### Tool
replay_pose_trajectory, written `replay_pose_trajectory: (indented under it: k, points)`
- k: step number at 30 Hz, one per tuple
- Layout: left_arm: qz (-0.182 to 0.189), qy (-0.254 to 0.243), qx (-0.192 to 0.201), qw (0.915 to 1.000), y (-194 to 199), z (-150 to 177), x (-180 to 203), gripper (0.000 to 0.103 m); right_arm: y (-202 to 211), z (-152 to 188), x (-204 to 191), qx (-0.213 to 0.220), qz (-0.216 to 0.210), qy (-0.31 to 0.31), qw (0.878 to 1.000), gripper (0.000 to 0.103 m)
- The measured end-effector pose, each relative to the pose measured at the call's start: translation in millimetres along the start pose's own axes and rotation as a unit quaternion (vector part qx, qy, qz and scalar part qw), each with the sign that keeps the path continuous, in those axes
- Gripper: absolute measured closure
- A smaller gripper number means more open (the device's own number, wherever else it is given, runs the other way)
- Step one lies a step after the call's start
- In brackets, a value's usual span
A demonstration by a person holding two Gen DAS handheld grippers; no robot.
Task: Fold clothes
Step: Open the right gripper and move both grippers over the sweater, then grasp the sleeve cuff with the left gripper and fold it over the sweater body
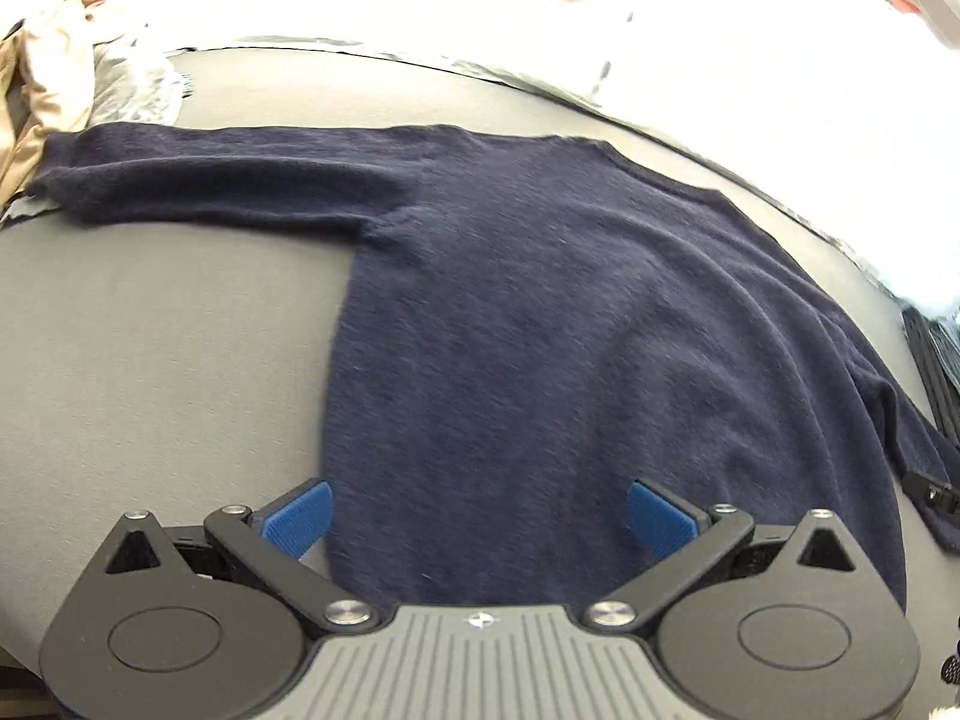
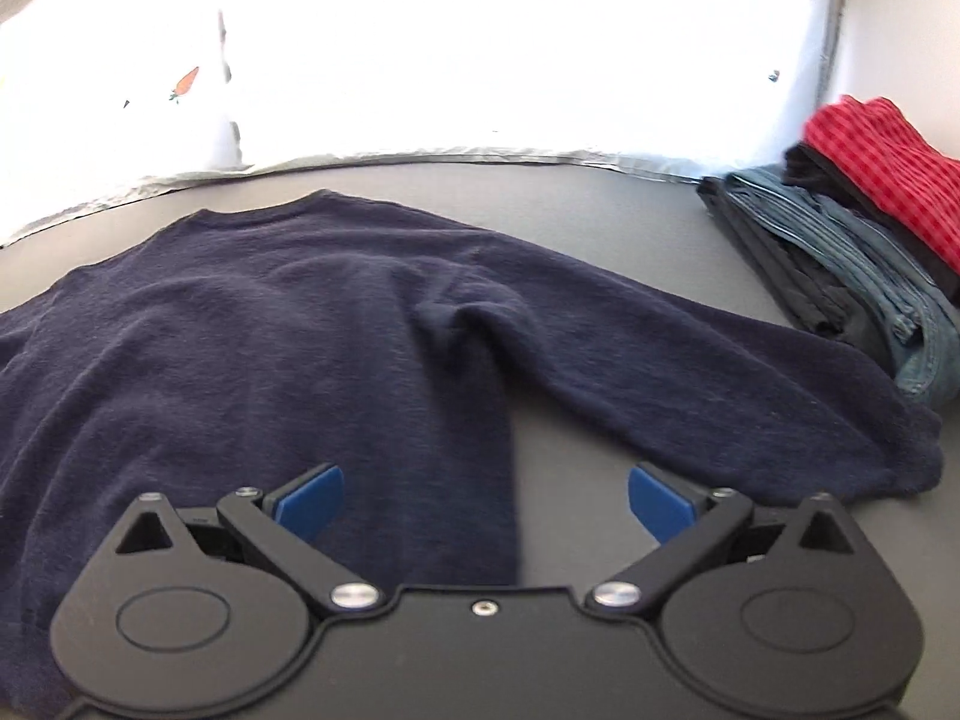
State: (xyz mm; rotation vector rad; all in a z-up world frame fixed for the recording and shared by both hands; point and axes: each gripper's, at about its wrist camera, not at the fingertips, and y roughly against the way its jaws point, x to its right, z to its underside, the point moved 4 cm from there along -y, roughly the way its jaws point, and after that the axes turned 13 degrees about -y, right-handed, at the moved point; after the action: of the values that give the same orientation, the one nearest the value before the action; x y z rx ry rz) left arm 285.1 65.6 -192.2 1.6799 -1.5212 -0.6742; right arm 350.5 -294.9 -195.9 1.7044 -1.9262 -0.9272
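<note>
A grey surface (image 1: 150, 330) carries a navy sweater (image 1: 540, 330) spread flat, with white patterned bedding (image 2: 480, 60) bright behind it.

Both sleeves lie stretched out to the sides, and the sweater's body runs toward the cameras. The left gripper (image 1: 478, 517) hangs over the sweater's lower body near its left edge, blue-padded fingers (image 1: 300, 516) spread wide with nothing gripped. The right gripper (image 2: 486, 501) hangs over the sweater's right edge, its fingers (image 2: 660, 501) also wide apart and empty. At right, folded clothes (image 2: 852, 252) are stacked, a red checked piece (image 2: 882, 162) on top of denim. At far left, beige fabric (image 1: 42, 78) lies bunched beyond the sleeve end.
</note>
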Motion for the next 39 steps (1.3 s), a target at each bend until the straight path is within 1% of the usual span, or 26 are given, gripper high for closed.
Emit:
replay_pose_trajectory:
  k: [2,5,7,9,13,16,20,23,26,28,30,31,32,33,34,35,36,37,39]
  points:
    - [-0.010,0.034,0.003,0.9994,-1,-9,-37,0.000,-9,5,-32,-0.009,-0.014,0.020,1.000,0.000]
    - [-0.023,0.079,0.012,0.9965,-5,-22,-86,0.000,-28,15,-68,-0.031,-0.023,0.020,0.999,0.000]
    - [-0.039,0.096,0.019,0.9944,-11,-32,-120,0.000,-40,22,-86,-0.042,-0.023,0.016,0.999,0.000]
    - [-0.060,0.104,0.026,0.9925,-18,-43,-155,0.000,-50,31,-101,-0.048,-0.011,0.016,0.999,0.000]
    - [-0.095,0.110,0.027,0.9891,-34,-66,-214,0.000,-58,40,-114,-0.027,0.010,-0.021,0.999,0.000]
    - [-0.105,0.119,0.031,0.9868,-48,-85,-255,0.000,-60,41,-115,-0.007,0.024,-0.047,0.999,0.000]
    - [-0.119,0.128,0.035,0.9840,-65,-108,-291,0.000,-57,47,-117,0.014,0.032,-0.057,0.998,0.000]
    - [-0.127,0.130,0.044,0.9823,-77,-120,-306,0.000,-57,49,-117,0.030,0.033,-0.059,0.997,0.000]
    - [-0.139,0.146,0.054,0.9780,-84,-123,-313,0.002,-57,52,-118,0.046,0.037,-0.061,0.996,0.000]
    - [-0.142,0.149,0.061,0.9768,-84,-125,-313,0.014,-60,48,-120,0.048,0.039,-0.063,0.996,0.000]
    - [-0.146,0.139,0.068,0.9770,-83,-127,-310,0.041,-60,48,-120,0.050,0.039,-0.064,0.996,0.000]
    - [-0.149,0.135,0.072,0.9770,-83,-128,-308,0.047,-60,48,-120,0.051,0.039,-0.064,0.996,0.000]
    - [-0.151,0.130,0.075,0.9770,-83,-129,-306,0.058,-60,49,-120,0.053,0.039,-0.065,0.996,0.000]
    - [-0.152,0.127,0.077,0.9772,-85,-130,-304,0.076,-59,49,-120,0.055,0.038,-0.065,0.996,0.000]
    - [-0.150,0.127,0.080,0.9772,-84,-132,-301,0.084,-59,49,-119,0.057,0.038,-0.065,0.996,0.000]
    - [-0.149,0.126,0.084,0.9771,-82,-134,-296,0.088,-59,49,-119,0.058,0.037,-0.066,0.995,0.000]
    - [-0.149,0.119,0.088,0.9777,-79,-137,-291,0.089,-60,49,-119,0.059,0.037,-0.066,0.995,0.000]
    - [-0.148,0.108,0.092,0.9787,-75,-141,-283,0.089,-61,49,-119,0.059,0.036,-0.066,0.995,0.000]
    - [-0.136,0.073,0.111,0.9818,-63,-152,-259,0.089,-62,48,-118,0.060,0.035,-0.066,0.995,0.000]
